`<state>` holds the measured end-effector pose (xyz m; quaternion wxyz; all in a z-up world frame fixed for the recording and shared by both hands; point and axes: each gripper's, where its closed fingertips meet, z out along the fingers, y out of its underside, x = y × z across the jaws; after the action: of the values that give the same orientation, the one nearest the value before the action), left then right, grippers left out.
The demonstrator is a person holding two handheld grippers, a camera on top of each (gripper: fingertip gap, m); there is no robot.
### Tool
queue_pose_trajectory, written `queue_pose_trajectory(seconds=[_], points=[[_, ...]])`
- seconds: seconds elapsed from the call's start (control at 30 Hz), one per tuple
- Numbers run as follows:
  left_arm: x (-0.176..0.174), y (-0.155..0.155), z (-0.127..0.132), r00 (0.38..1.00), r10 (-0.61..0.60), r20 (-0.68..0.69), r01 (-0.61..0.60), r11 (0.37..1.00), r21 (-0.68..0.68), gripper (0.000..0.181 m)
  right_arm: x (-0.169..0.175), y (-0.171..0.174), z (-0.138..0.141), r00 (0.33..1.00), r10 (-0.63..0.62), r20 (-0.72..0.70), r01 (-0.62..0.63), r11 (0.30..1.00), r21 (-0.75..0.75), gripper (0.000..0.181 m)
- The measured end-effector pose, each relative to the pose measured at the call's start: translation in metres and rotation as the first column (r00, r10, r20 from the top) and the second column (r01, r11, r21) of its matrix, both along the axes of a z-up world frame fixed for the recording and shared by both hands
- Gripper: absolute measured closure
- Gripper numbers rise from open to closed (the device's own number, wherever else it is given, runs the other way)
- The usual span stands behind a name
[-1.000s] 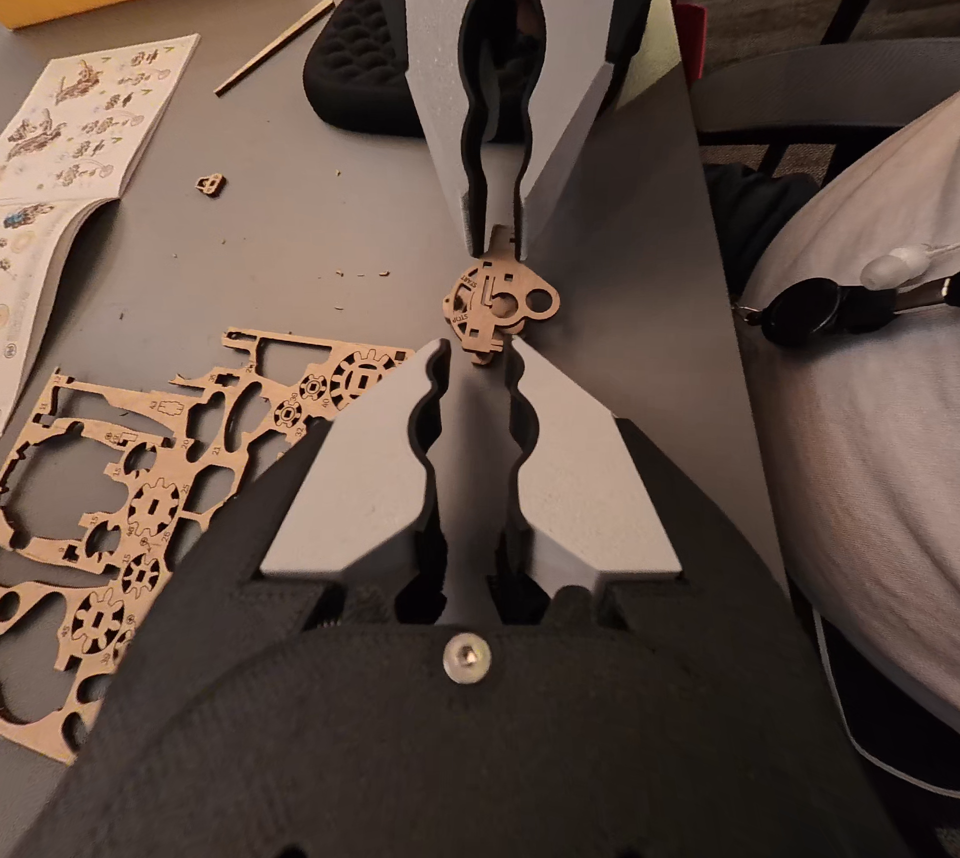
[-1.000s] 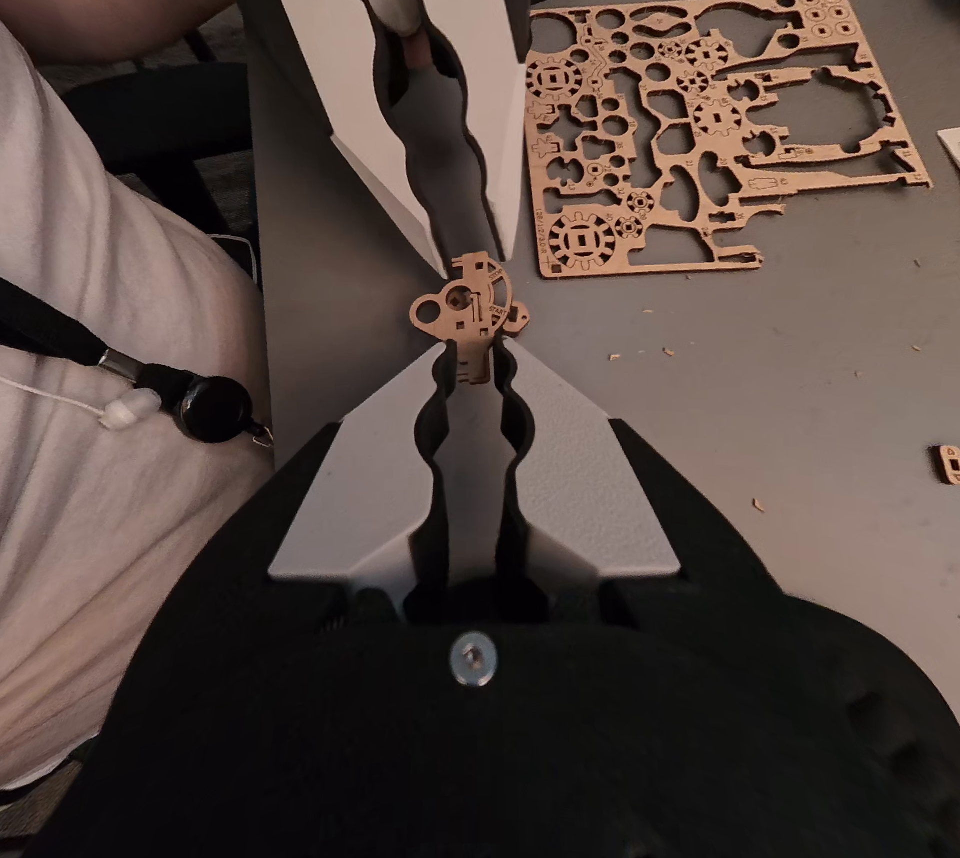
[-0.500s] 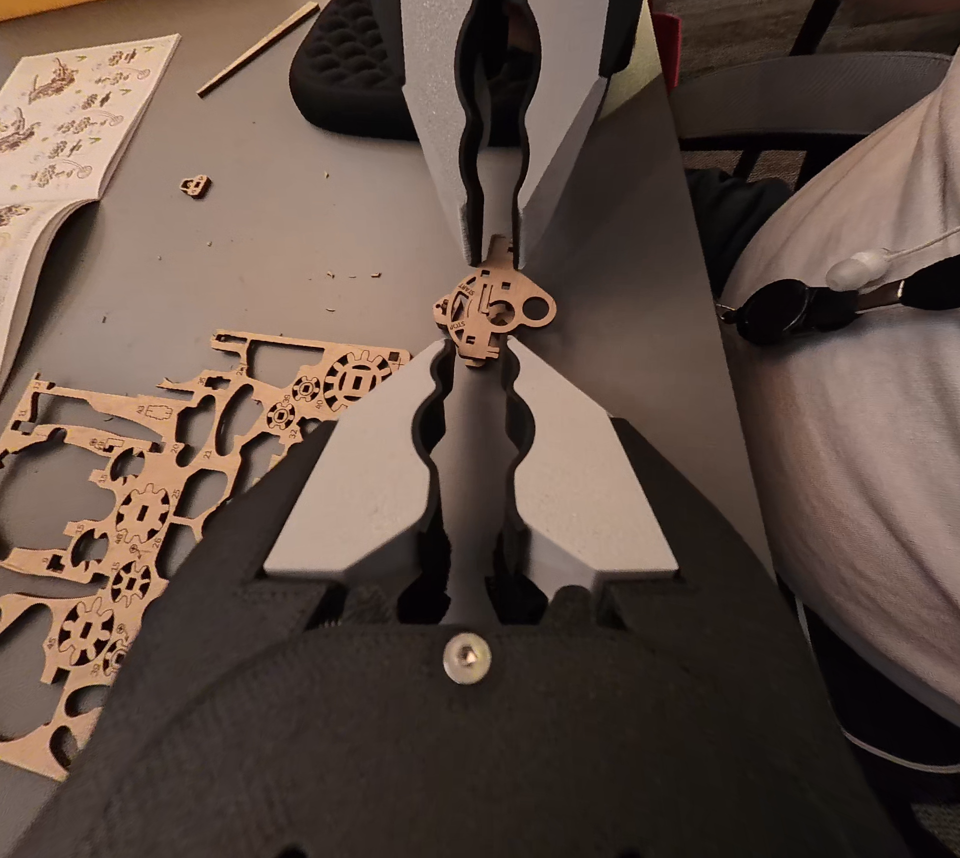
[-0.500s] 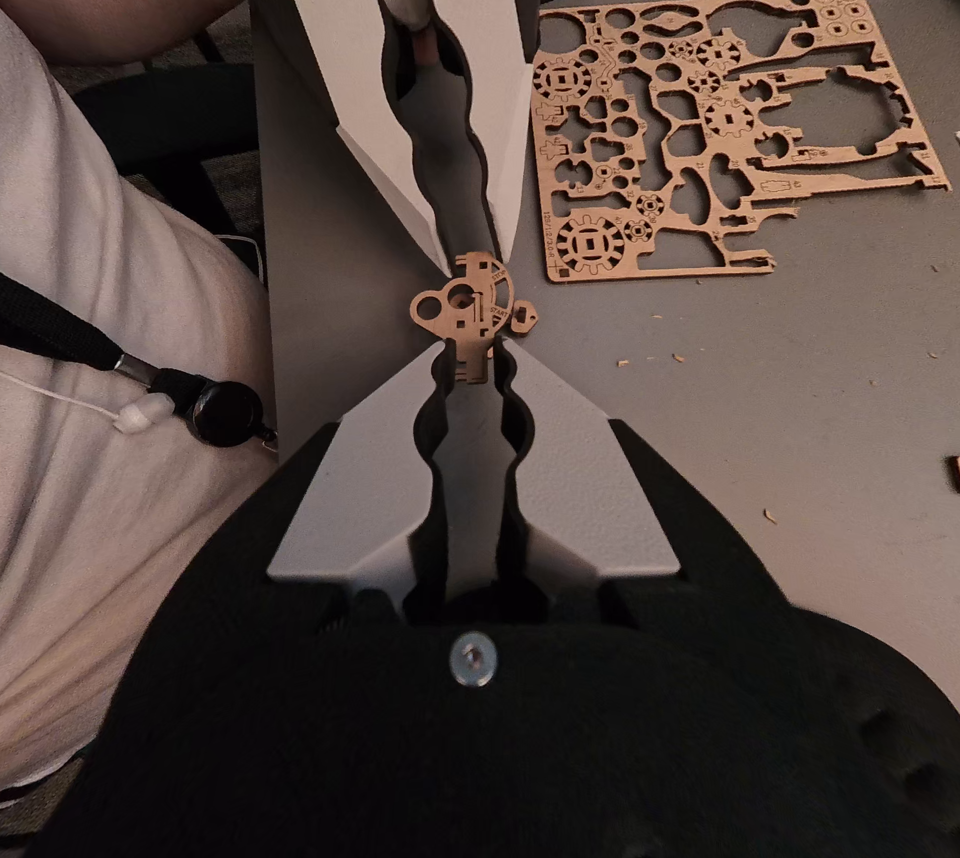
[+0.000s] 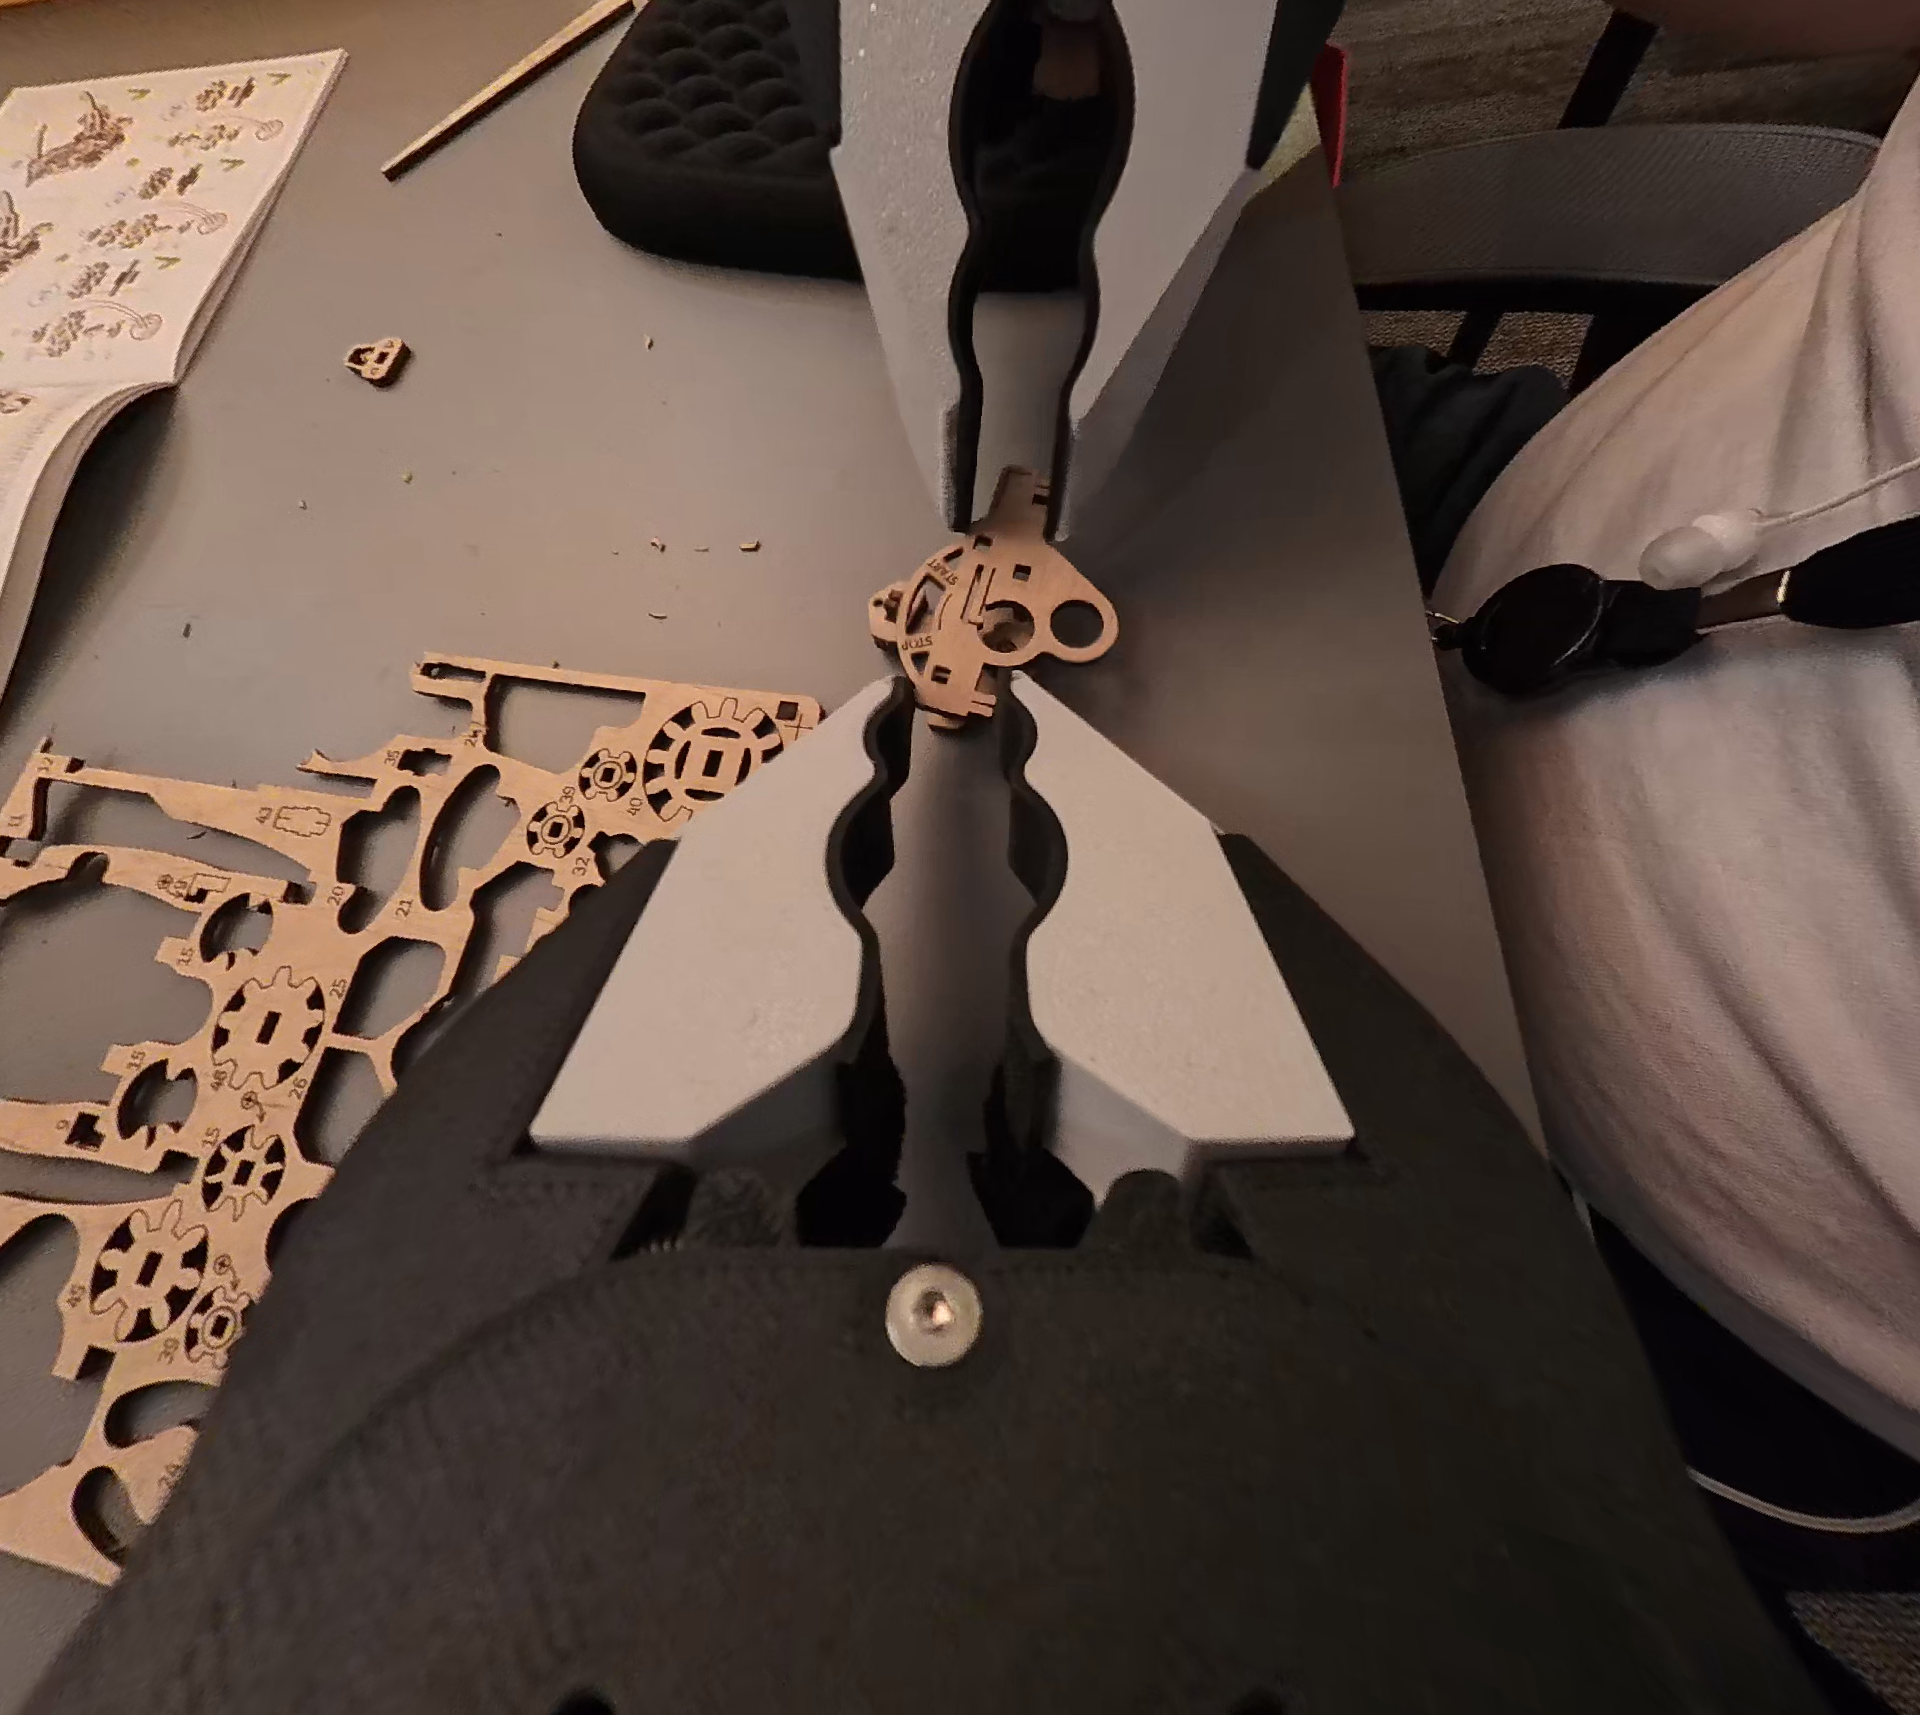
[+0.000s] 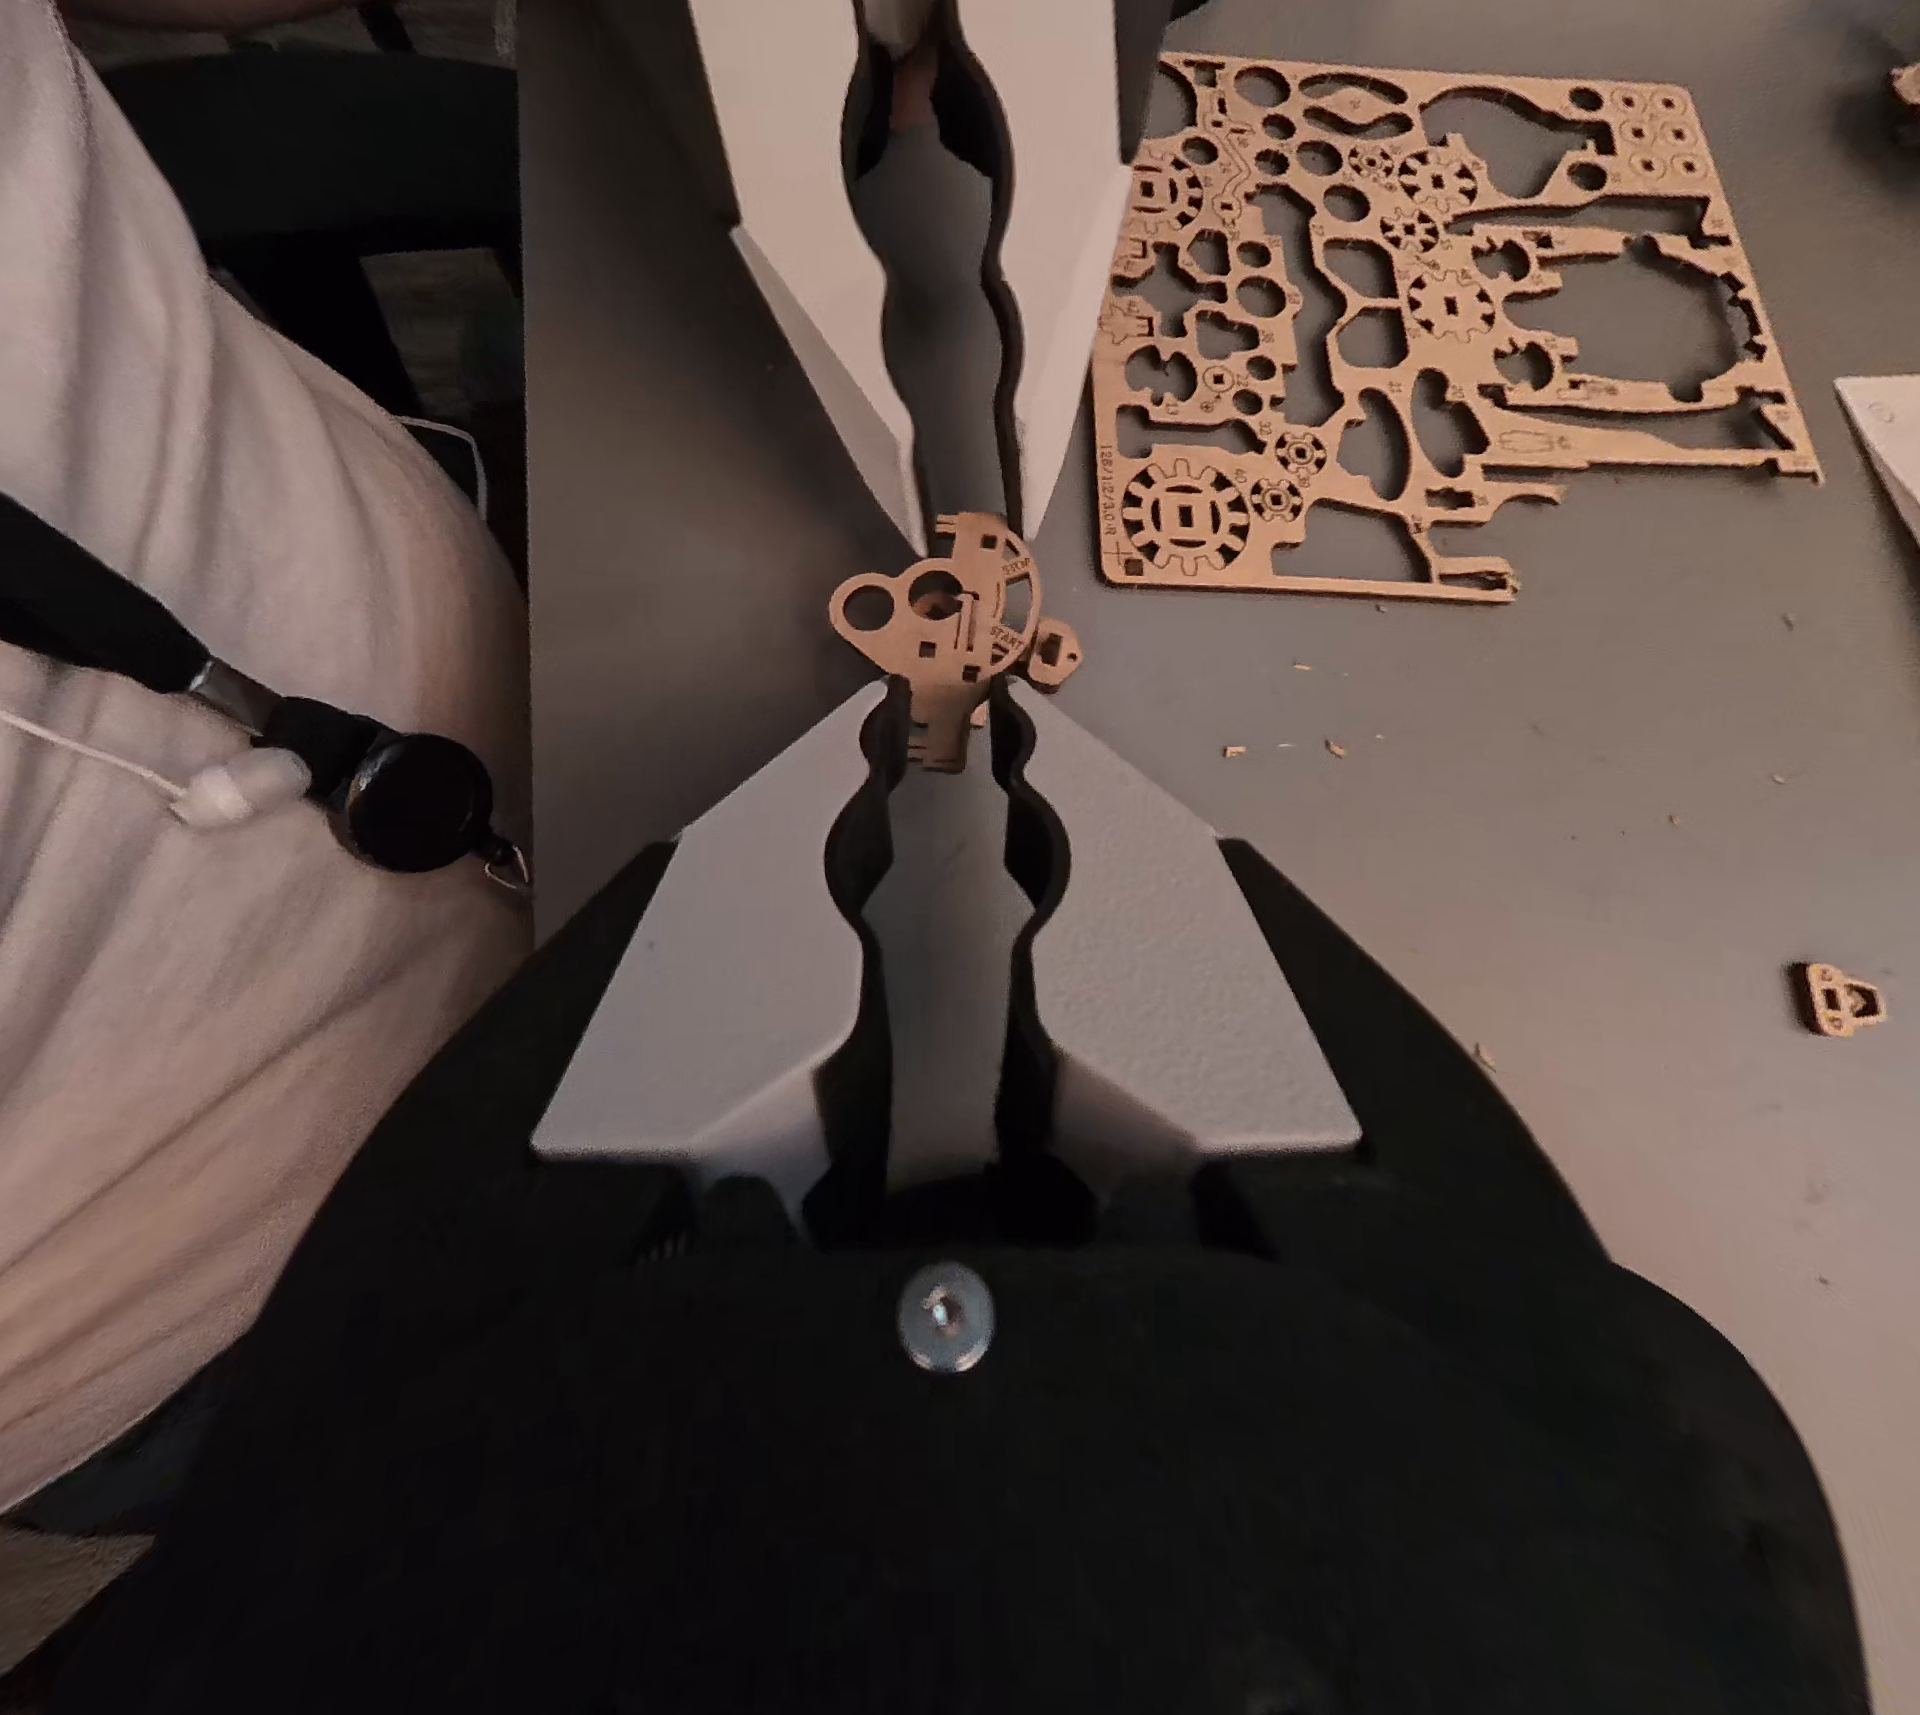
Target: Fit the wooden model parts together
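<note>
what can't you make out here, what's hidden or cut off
- Left gripper: whether it pinches the wooden part or only touches it; the tips hide the contact in both views.
- Part's stem: partly hidden between the right gripper tips, right wrist view.
- Cut-out sheet: cut off by the left edge and covered by the gripper body, left wrist view.
- Small piece: too small to identify.

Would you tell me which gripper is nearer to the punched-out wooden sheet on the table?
Left. The left gripper is right beside the wooden sheet, which lies along its left side. The right gripper faces it, with the sheet farther off, beyond its tips.
</note>
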<state>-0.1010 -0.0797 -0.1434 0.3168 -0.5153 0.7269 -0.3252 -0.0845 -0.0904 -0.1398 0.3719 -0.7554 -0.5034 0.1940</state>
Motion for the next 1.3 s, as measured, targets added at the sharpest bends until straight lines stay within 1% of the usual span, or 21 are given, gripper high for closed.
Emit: queue_pose_trajectory(seconds=[0.2,0.4,0.53,0.8,0.93,1.07,1.3], points=[[0.0001,0.0003,0.0000,1.000,0.001,0.001,-0.001,1.000,-0.010,0.167,0.0002,0.0005,0.0002,1.000,-0.014,0.013,0.014,1.000,-0.004,0.168],[-0.0006,0.0001,0.0001,1.000,0.002,-0.002,-0.003,1.000,-0.023,0.167,-0.0007,-0.0003,-0.0008,0.999,-0.004,0.032,0.004,1.000,0.007,0.168],[-0.0004,0.0001,0.0002,1.000,0.003,0.000,-0.003,1.000,-0.015,0.167,-0.0011,-0.0009,-0.0006,0.997,-0.029,0.067,0.030,1.000,-0.009,0.168],[-0.0013,0.0006,-0.0010,1.000,0.004,-0.007,-0.004,1.000,-0.013,0.167,-0.0040,-0.0010,0.0074,0.996,-0.064,0.066,0.065,0.998,-0.014,0.168],[-0.0011,0.0012,0.0004,1.000,0.007,-0.001,-0.007,1.000,-0.027,0.167,-0.0020,-0.0001,-0.0015,0.995,-0.061,0.074,0.063,0.998,-0.029,0.168],[-0.0014,0.0014,-0.0008,1.000,0.005,-0.009,-0.005,1.000,-0.027,0.167,-0.0020,0.0003,-0.0009,0.997,-0.051,0.053,0.053,0.998,-0.032,0.168],[-0.0010,0.0026,-0.0017,1.000,0.008,-0.014,-0.009,1.000,-0.025,0.167,-0.0015,0.0020,-0.0009,0.998,-0.020,0.064,0.022,0.999,-0.029,0.168]])
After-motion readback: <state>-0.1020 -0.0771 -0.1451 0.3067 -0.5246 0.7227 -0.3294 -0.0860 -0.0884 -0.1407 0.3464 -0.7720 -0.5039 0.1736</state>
